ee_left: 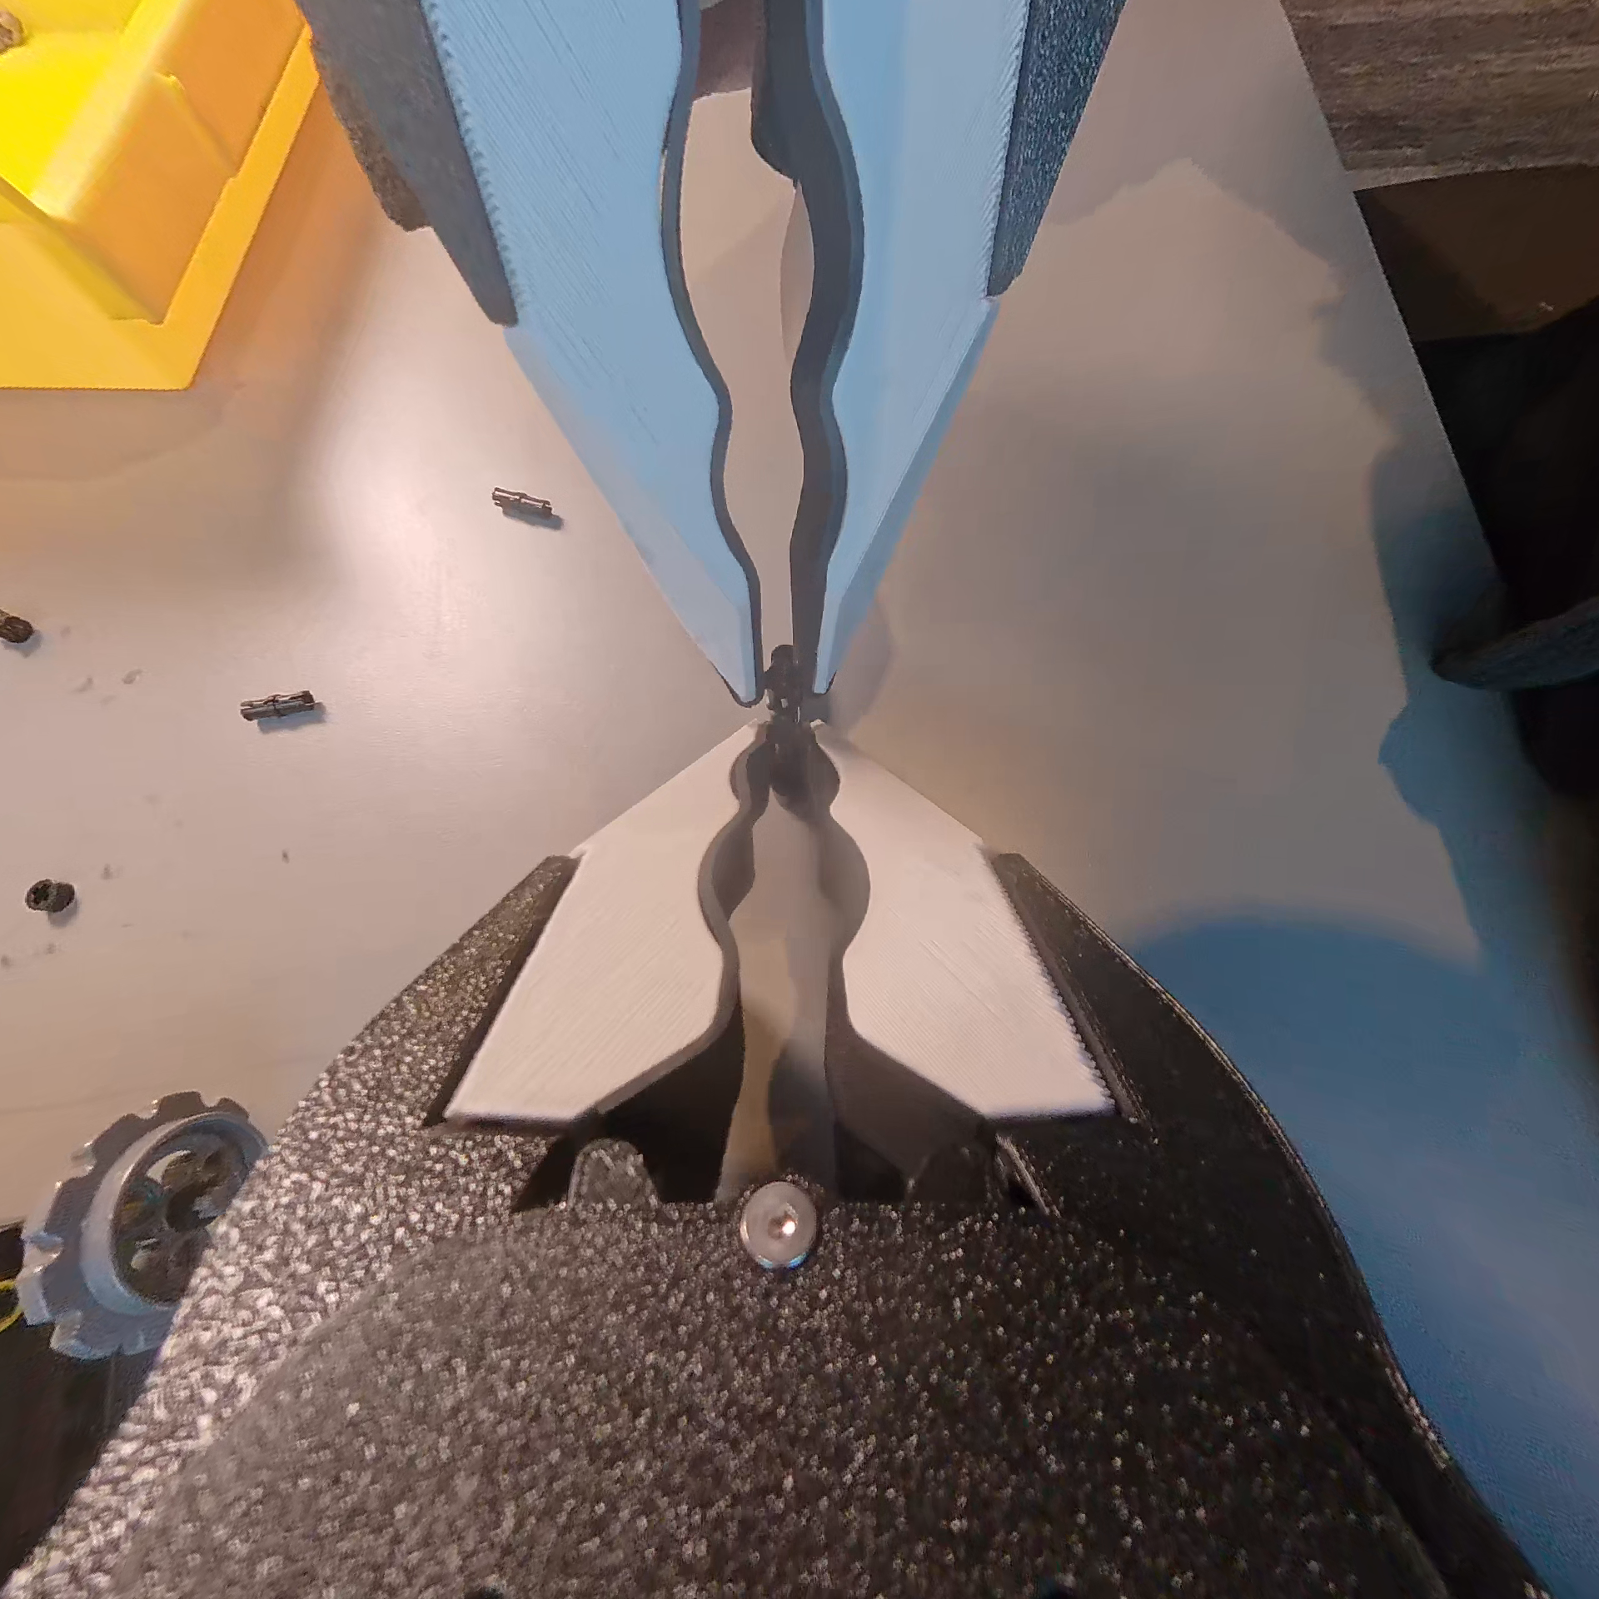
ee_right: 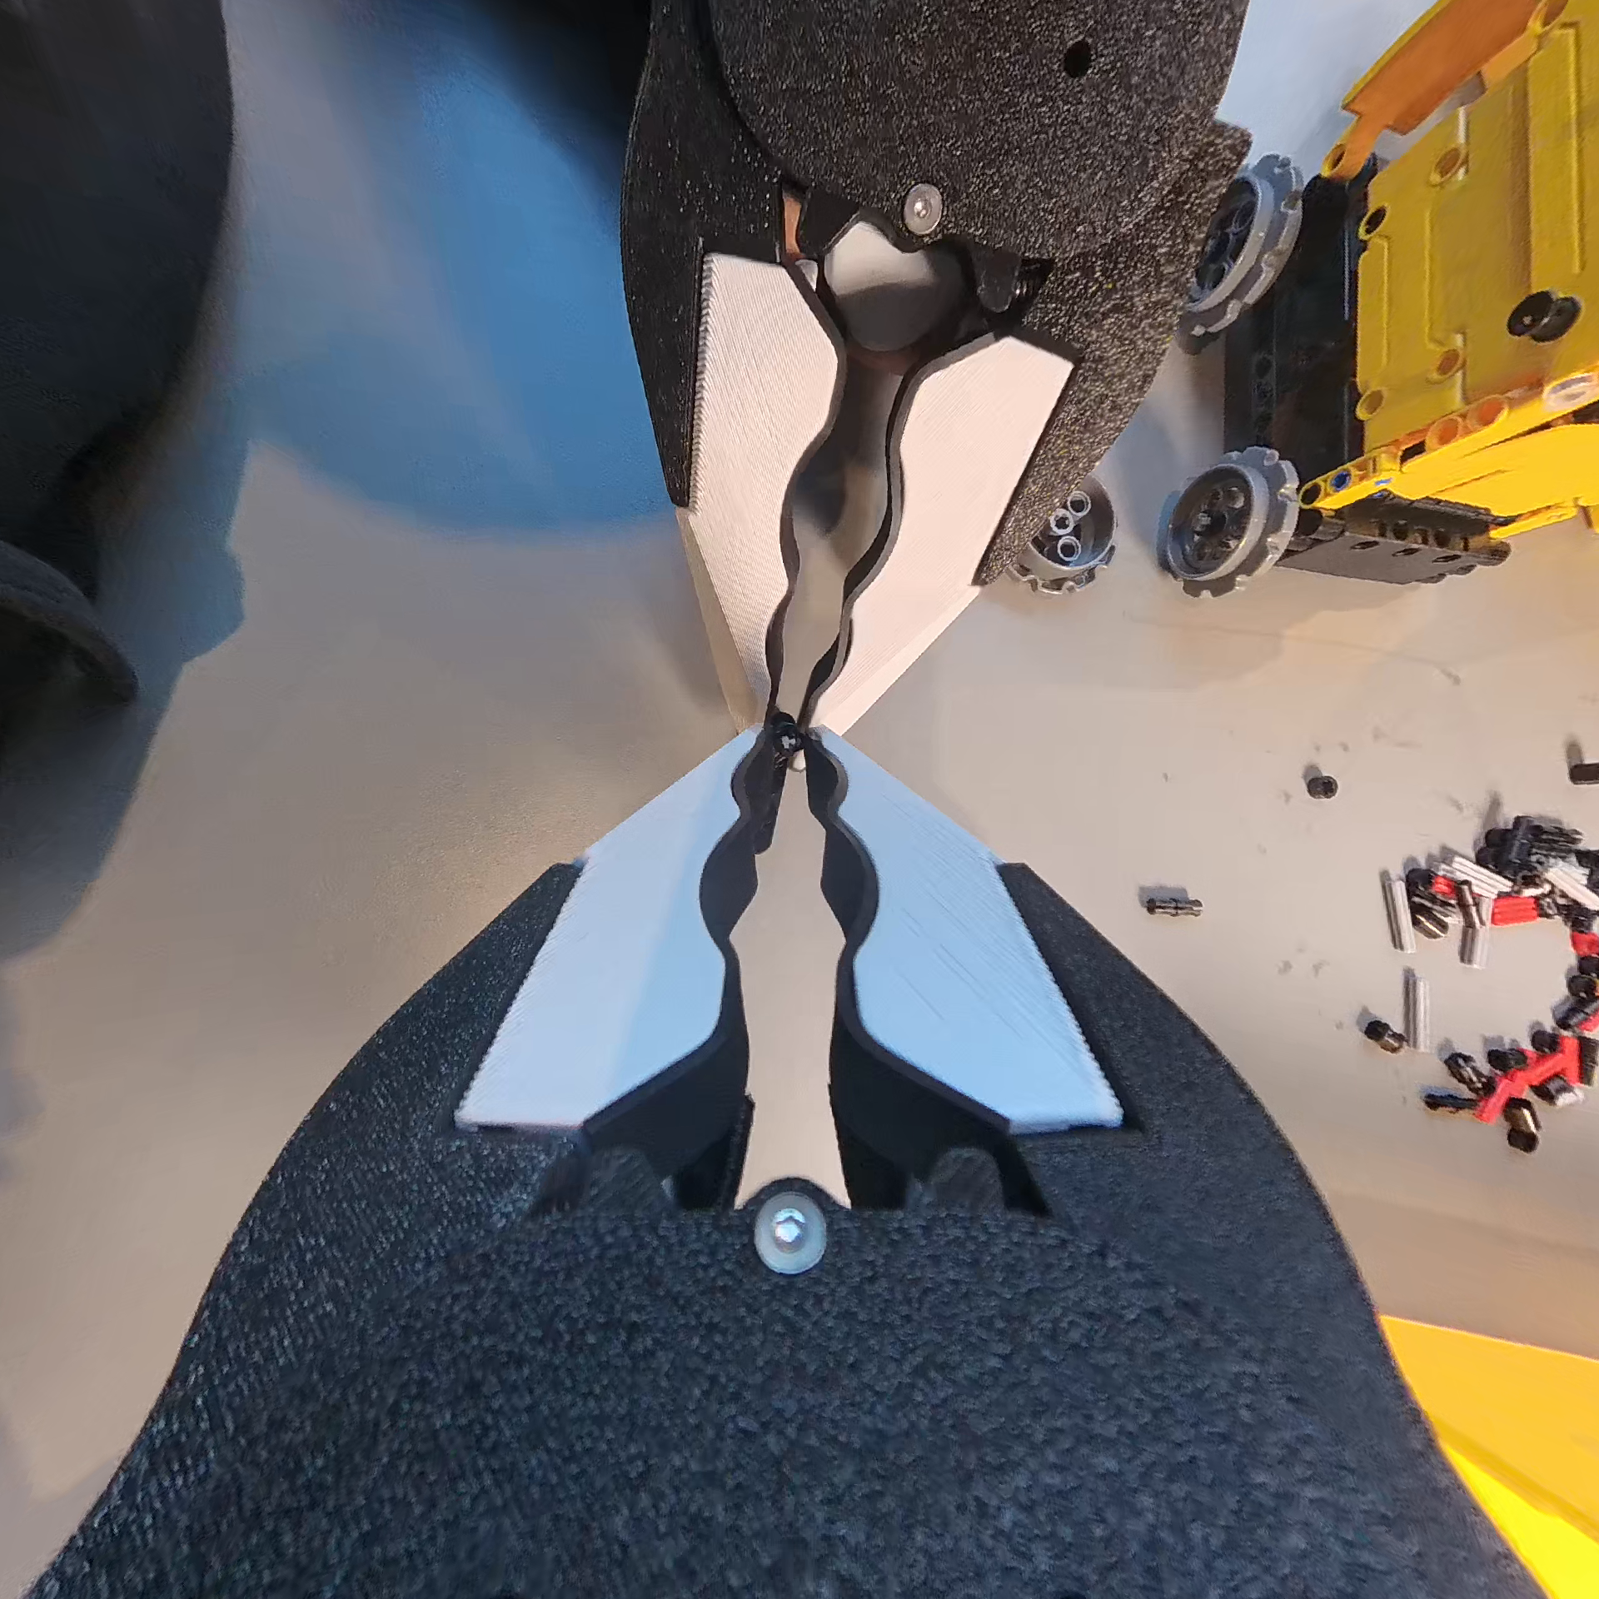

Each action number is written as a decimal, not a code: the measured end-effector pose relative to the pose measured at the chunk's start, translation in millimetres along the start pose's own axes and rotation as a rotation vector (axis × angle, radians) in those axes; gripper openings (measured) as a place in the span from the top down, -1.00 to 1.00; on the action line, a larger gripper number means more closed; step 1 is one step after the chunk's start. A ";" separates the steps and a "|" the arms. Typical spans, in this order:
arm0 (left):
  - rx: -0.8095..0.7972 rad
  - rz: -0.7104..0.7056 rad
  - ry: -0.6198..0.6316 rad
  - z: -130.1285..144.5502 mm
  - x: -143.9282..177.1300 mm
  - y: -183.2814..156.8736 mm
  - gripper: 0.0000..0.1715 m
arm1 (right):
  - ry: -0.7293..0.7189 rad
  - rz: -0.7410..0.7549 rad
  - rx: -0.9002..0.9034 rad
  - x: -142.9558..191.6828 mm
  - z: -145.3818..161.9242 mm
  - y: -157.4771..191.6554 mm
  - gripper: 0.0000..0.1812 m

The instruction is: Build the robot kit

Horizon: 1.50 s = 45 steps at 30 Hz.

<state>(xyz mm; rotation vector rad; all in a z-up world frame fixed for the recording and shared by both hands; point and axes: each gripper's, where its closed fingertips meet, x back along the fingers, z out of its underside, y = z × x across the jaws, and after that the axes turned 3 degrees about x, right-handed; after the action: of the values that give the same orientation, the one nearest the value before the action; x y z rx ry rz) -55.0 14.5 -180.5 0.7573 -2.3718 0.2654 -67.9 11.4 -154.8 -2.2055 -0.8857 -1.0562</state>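
Observation:
My left gripper [ee_left: 786, 735] and my right gripper [ee_right: 783, 751] meet tip to tip above the white table [ee_left: 346, 822]. A small black connector pin [ee_left: 786, 692] sits pinched where the tips meet. It also shows in the right wrist view [ee_right: 786, 735]. Both grippers' jaws are closed down on it, one from each end. In the left wrist view the right gripper [ee_left: 783, 683] comes in from the top. In the right wrist view the left gripper [ee_right: 786, 716] comes in from the top. Most of the pin is hidden by the fingertips.
A yellow tray [ee_left: 104, 216] lies at the far left, with loose black pins [ee_left: 523, 504] and a grey toothed wheel [ee_left: 147, 1211] near it. A yellow and black brick vehicle [ee_right: 1454, 260], a loose grey wheel [ee_right: 1069, 536] and a pile of red, black and grey pieces [ee_right: 1514, 995] lie to the right.

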 end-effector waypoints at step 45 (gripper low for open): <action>-0.004 0.078 0.013 1.5 -1.4 0.0 0.99 | -0.148 -0.274 0.286 -3.5 3.8 3.7 0.93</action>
<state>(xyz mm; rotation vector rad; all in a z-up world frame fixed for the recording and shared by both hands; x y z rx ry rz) -54.9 14.6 -182.6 0.6595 -2.3926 0.2968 -65.0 10.5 -160.4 -1.9784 -1.3457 -0.8297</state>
